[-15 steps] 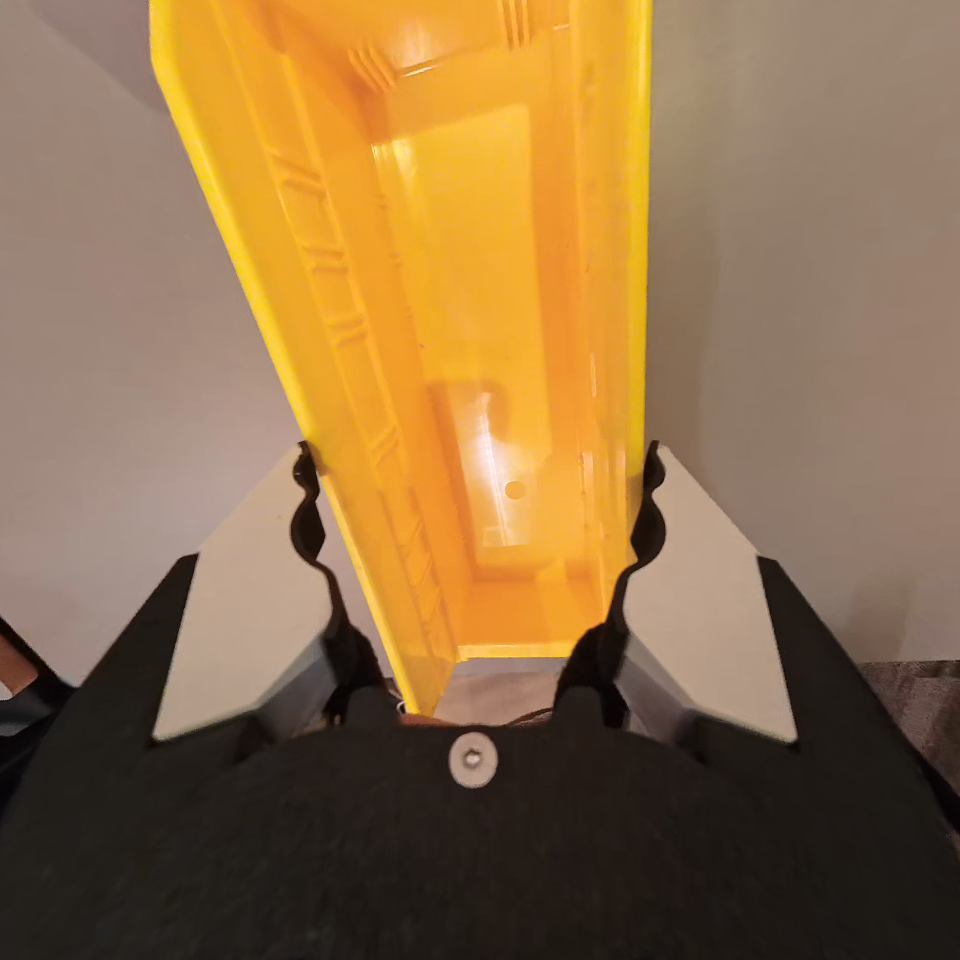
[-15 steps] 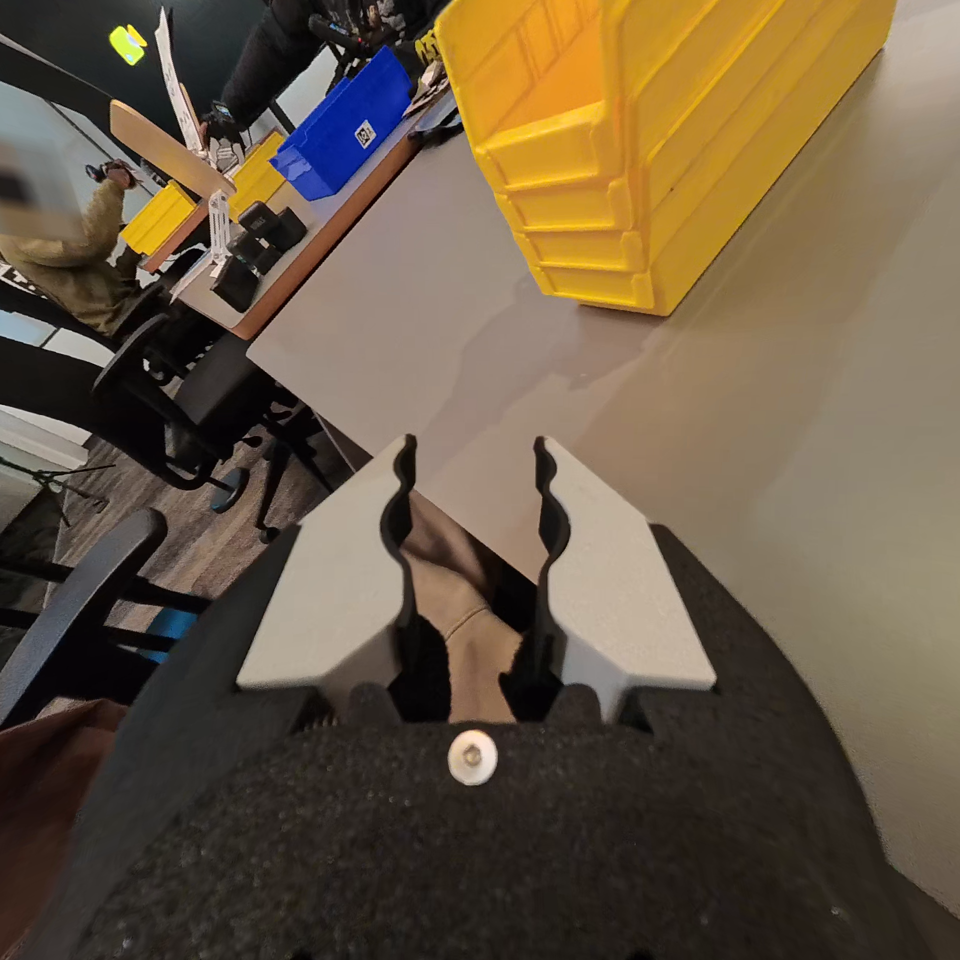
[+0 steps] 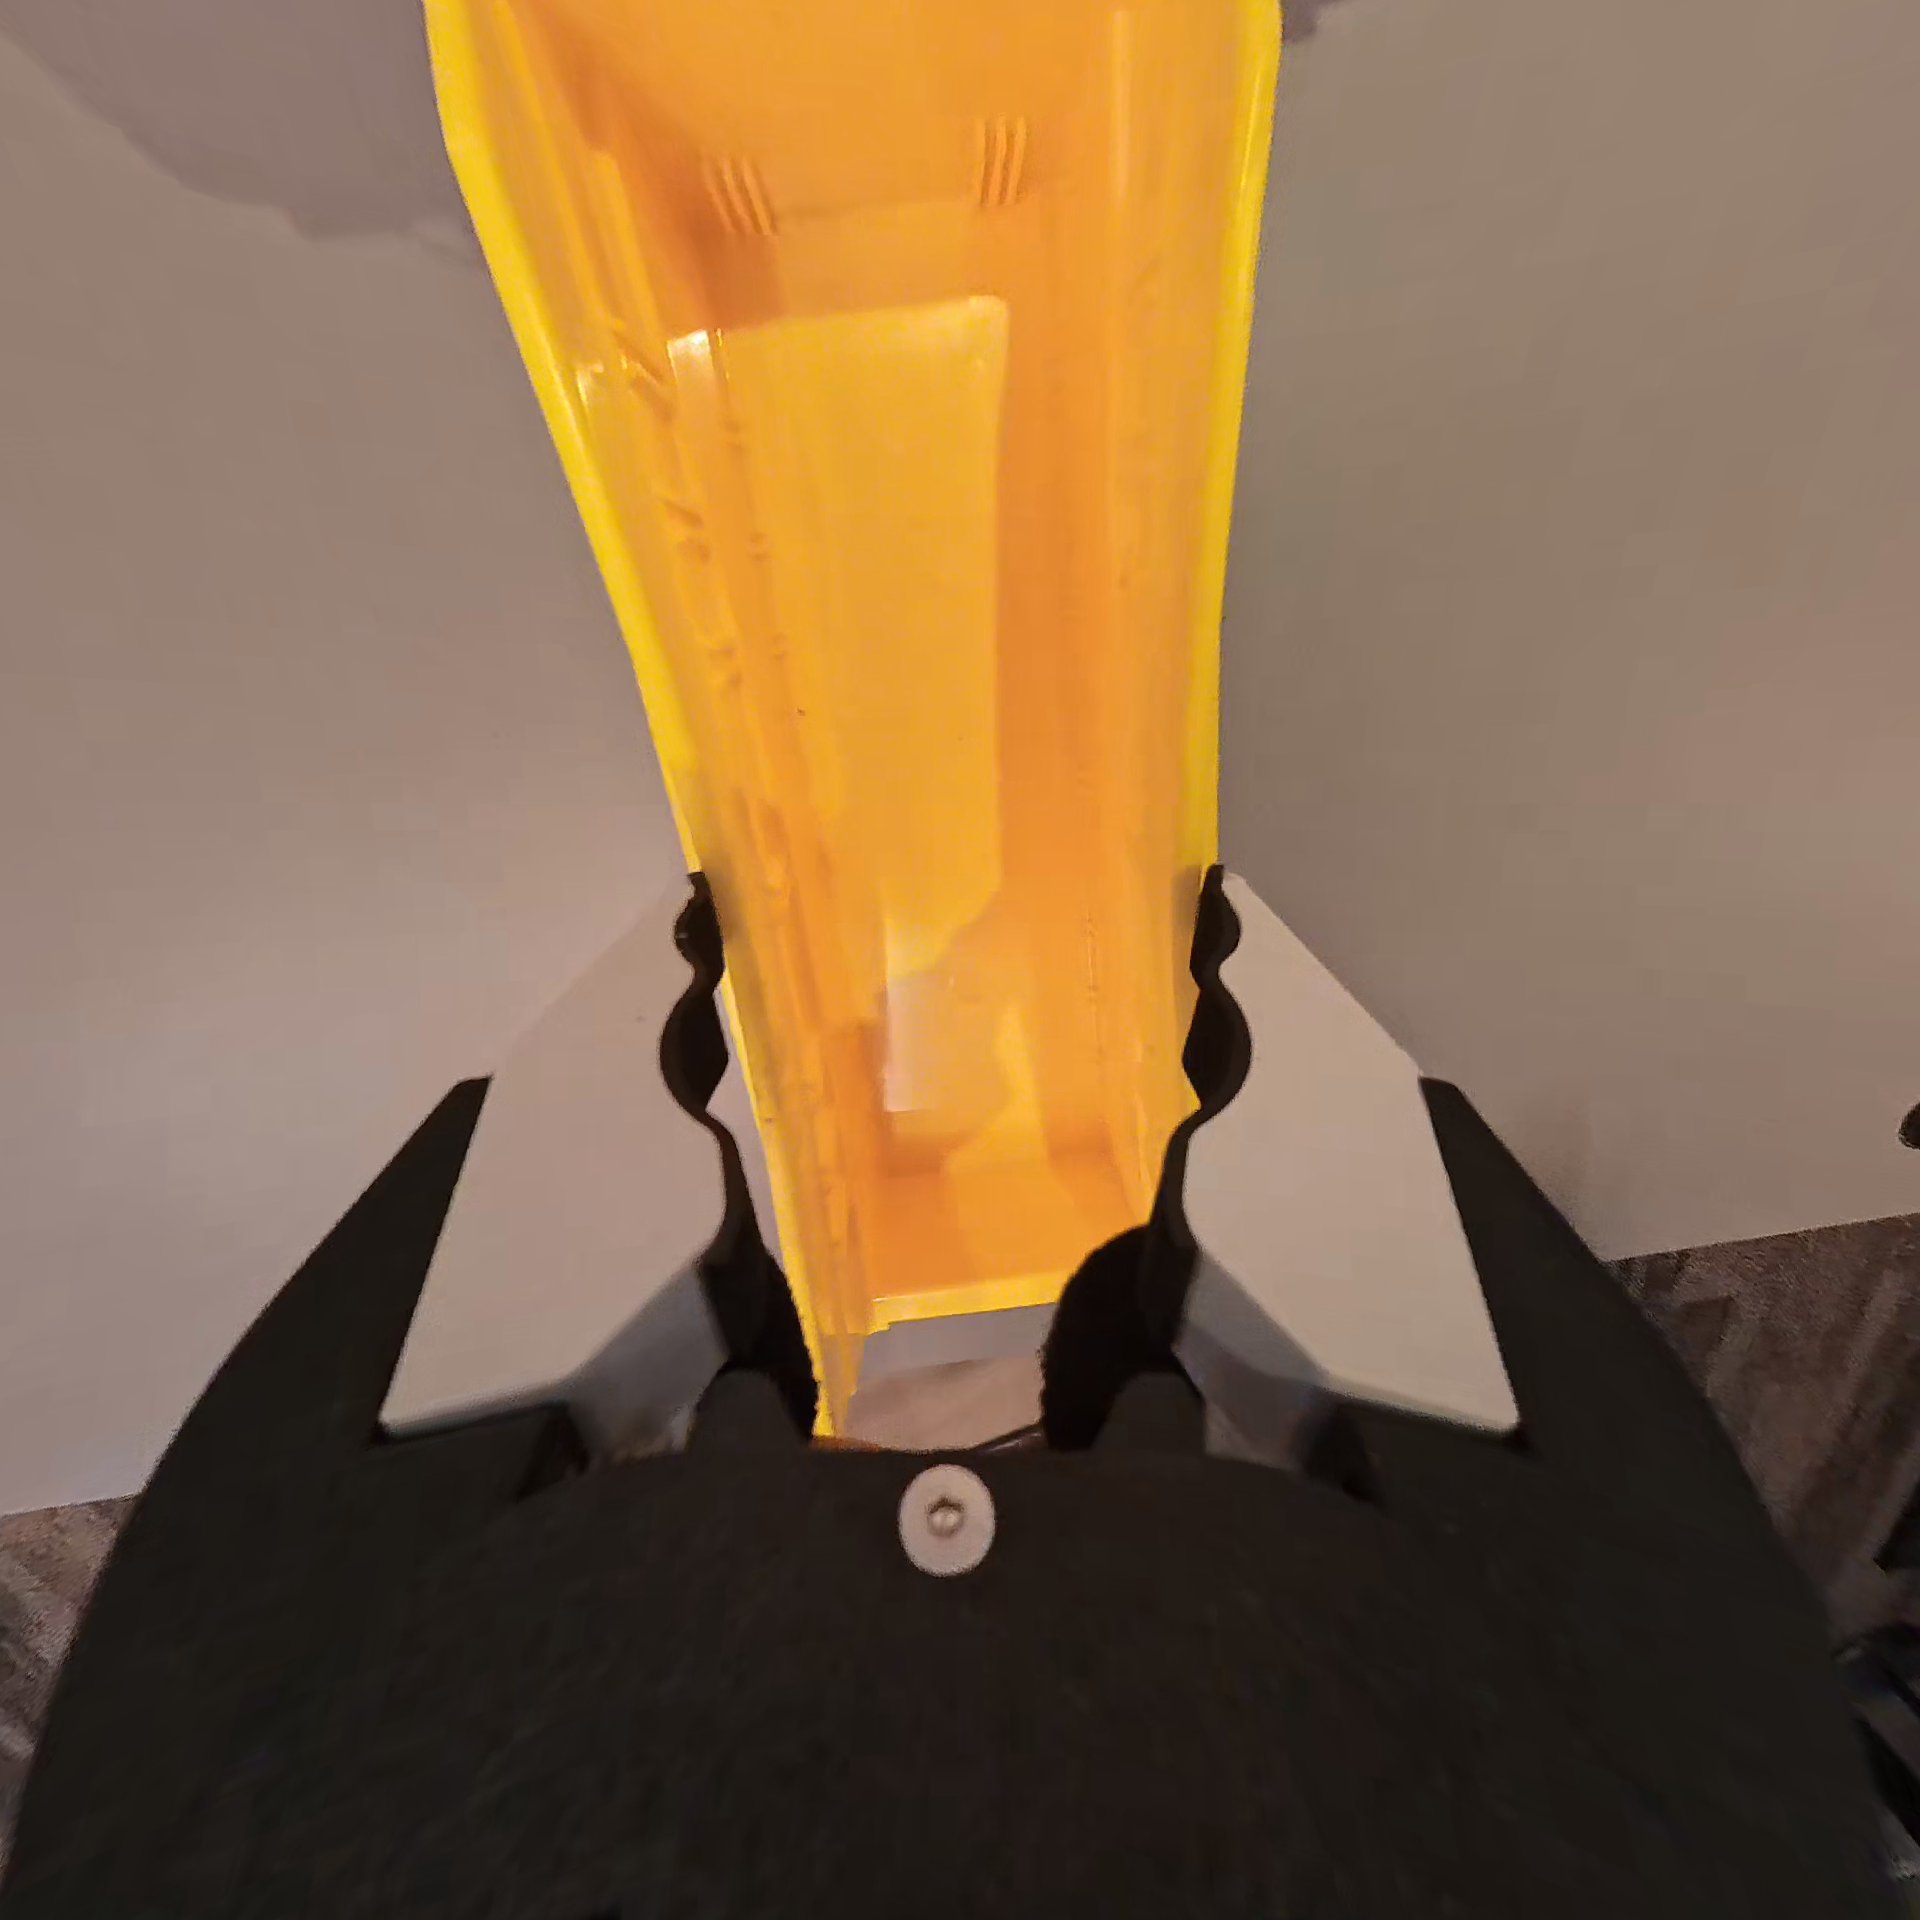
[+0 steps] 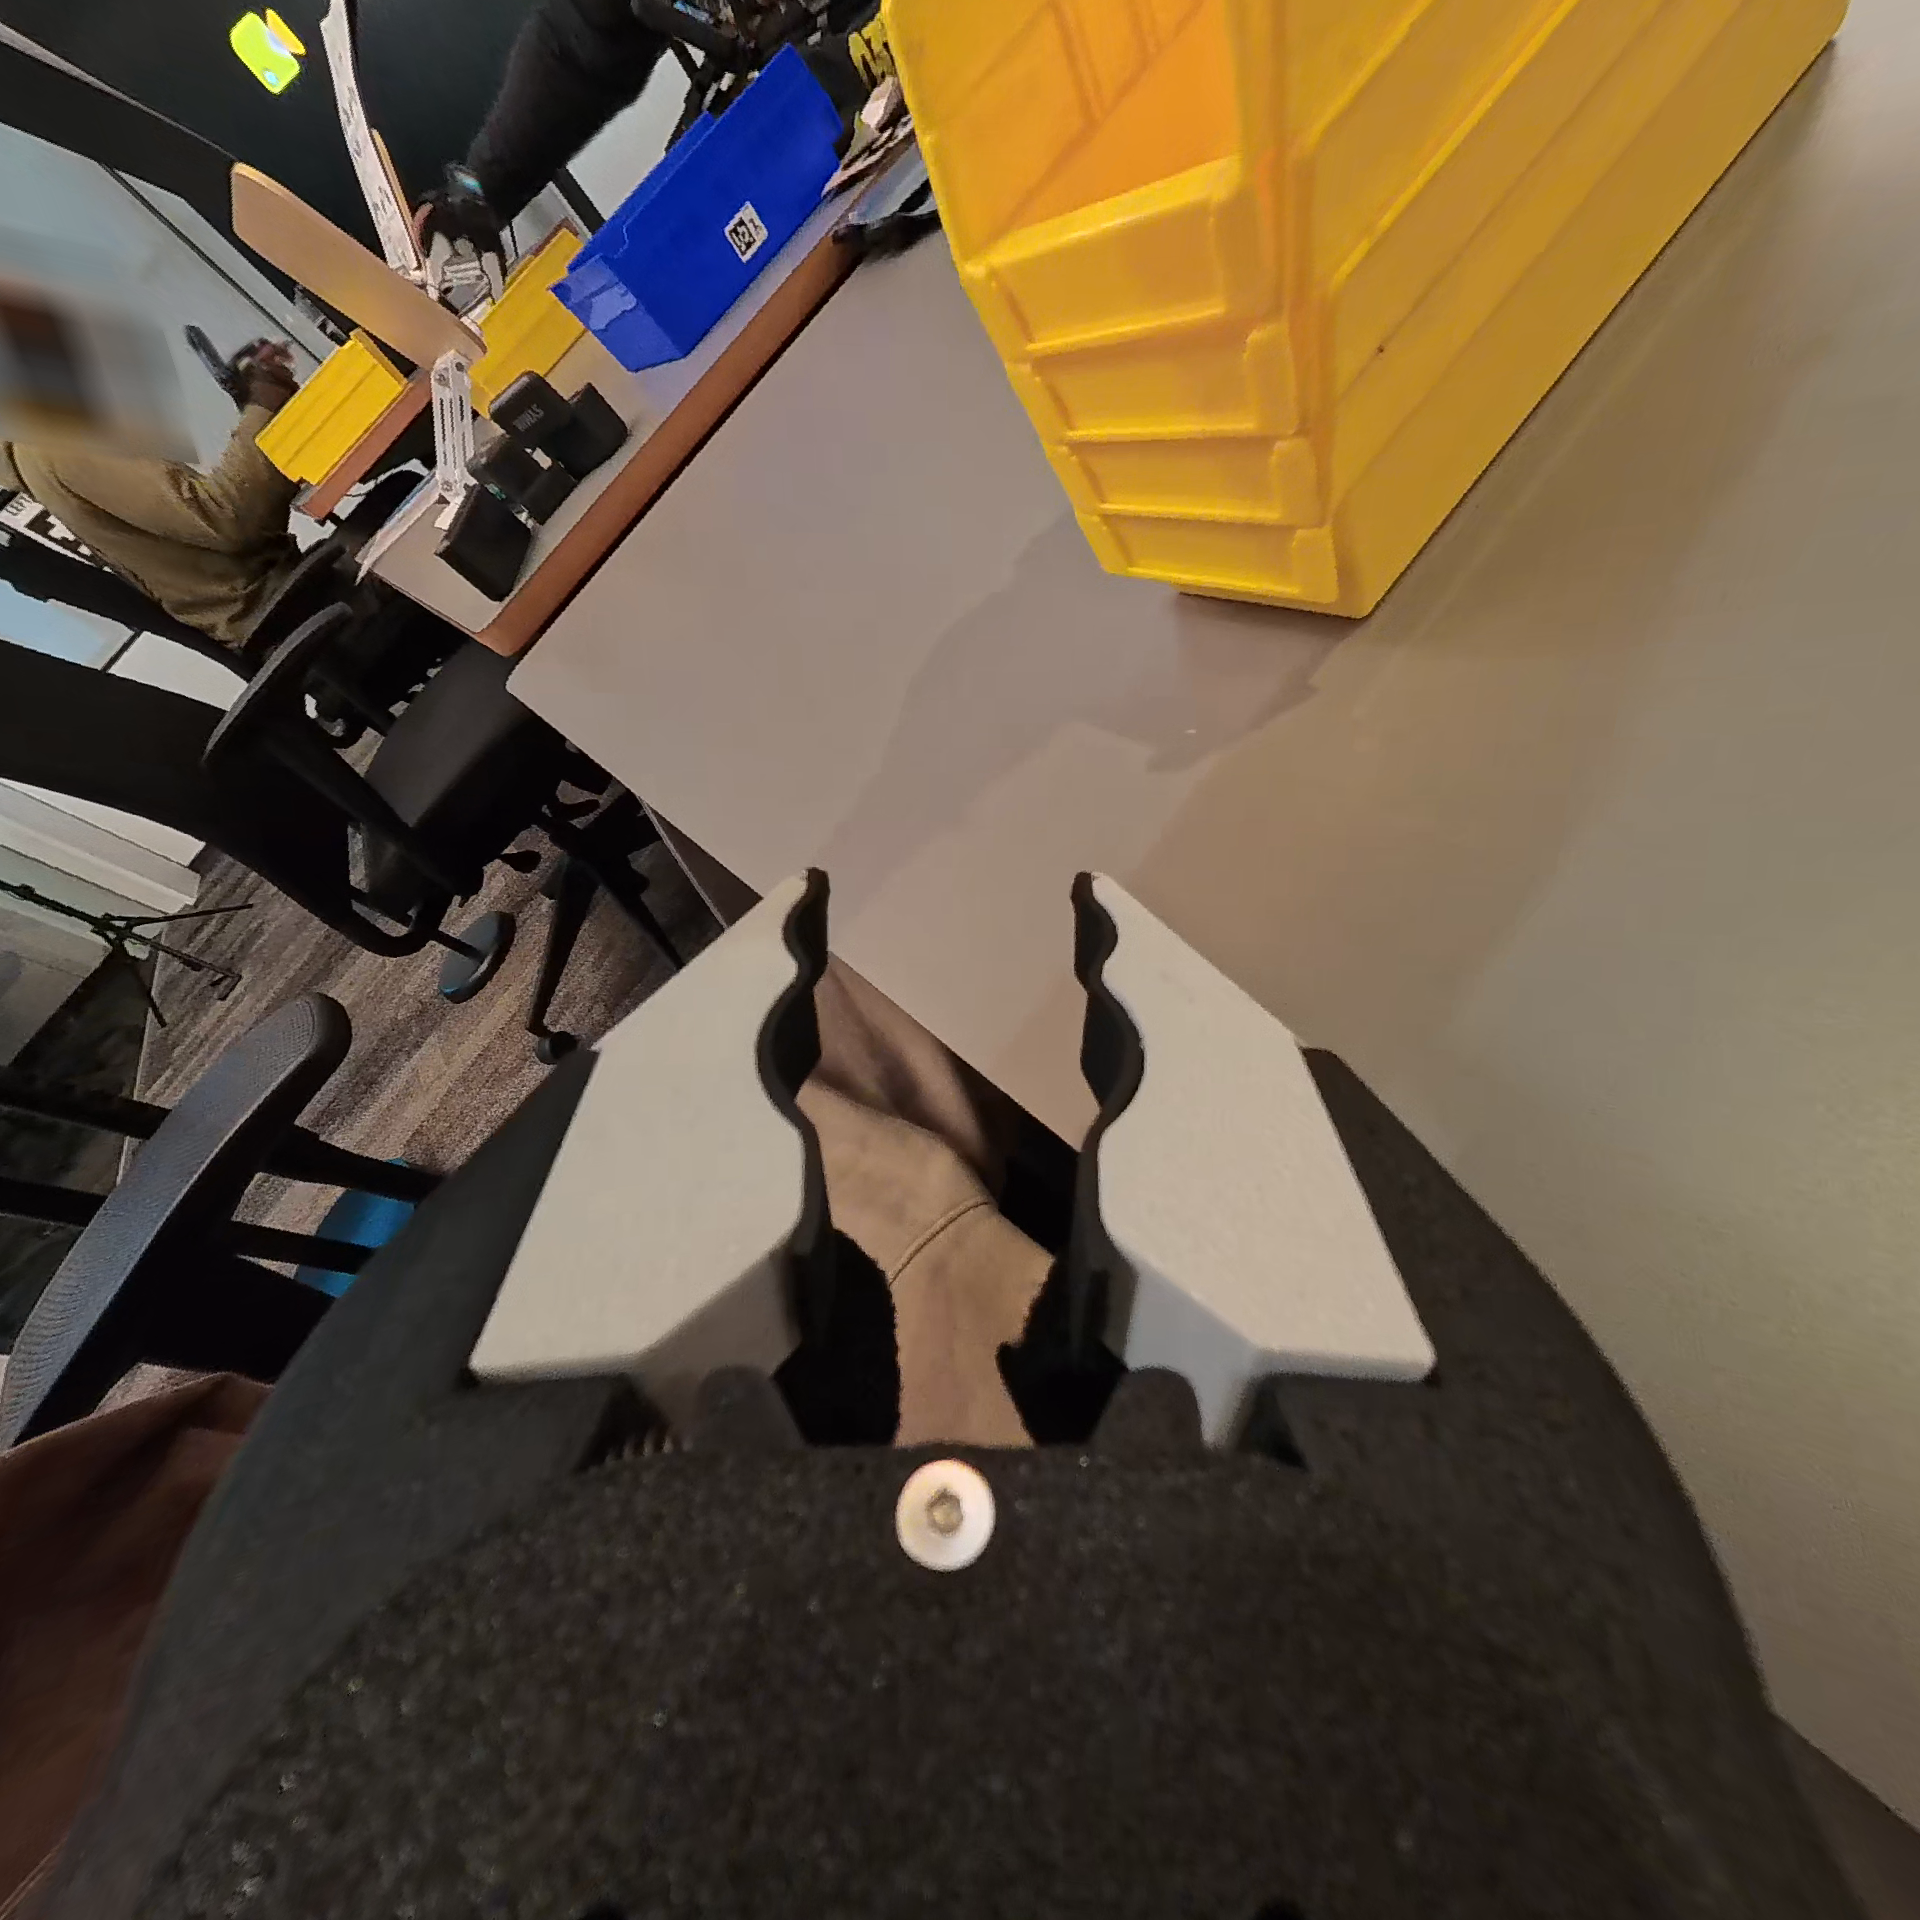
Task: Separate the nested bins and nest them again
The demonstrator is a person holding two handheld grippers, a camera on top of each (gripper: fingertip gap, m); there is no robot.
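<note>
A single yellow bin (image 3: 935, 644) sits clamped between the fingers of the left gripper (image 3: 951, 904), its open interior stretching away over the grey table (image 3: 312, 675). The right gripper (image 4: 948, 904) hangs open and empty at the table's near edge, well apart from the nested yellow bins (image 4: 1382, 312), bare tabletop between them.

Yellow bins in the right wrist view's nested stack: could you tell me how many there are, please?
4, by their front lips: all nested in one stack on the grey table. More could be hidden inside.
</note>
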